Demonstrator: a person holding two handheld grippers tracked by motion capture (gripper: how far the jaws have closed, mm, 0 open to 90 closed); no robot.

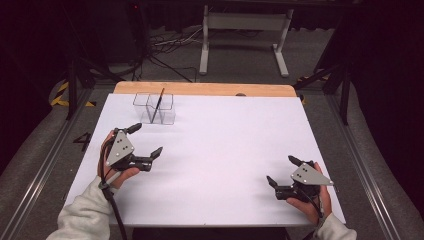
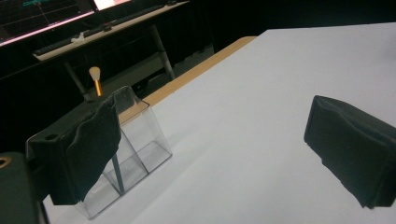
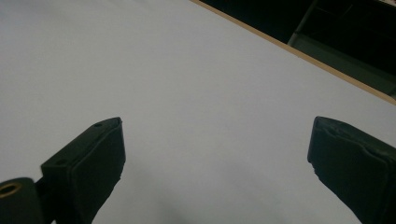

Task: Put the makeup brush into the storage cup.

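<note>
A dark room with cables and a frame on the floor lies beyond our white bench (image 1: 215,150), whose far edge shows a strip of bare wood. We hold the left tongs (image 1: 145,140) and the right tongs (image 1: 282,171) low over the sheet, both spread wide with nothing between their jaws. Just ahead of the left tongs stands the clear divided holder (image 1: 154,108), with a slim brush (image 1: 158,106) leaning in it, pale tuft up. We judge the brush light, stiff and thin, apt to swivel in a pinch, so the dark handle above the holder's rim looks the best hold. The holder seems light and tippable, near the far edge. Between the two tongs the sheet is bare, giving free room.
</note>
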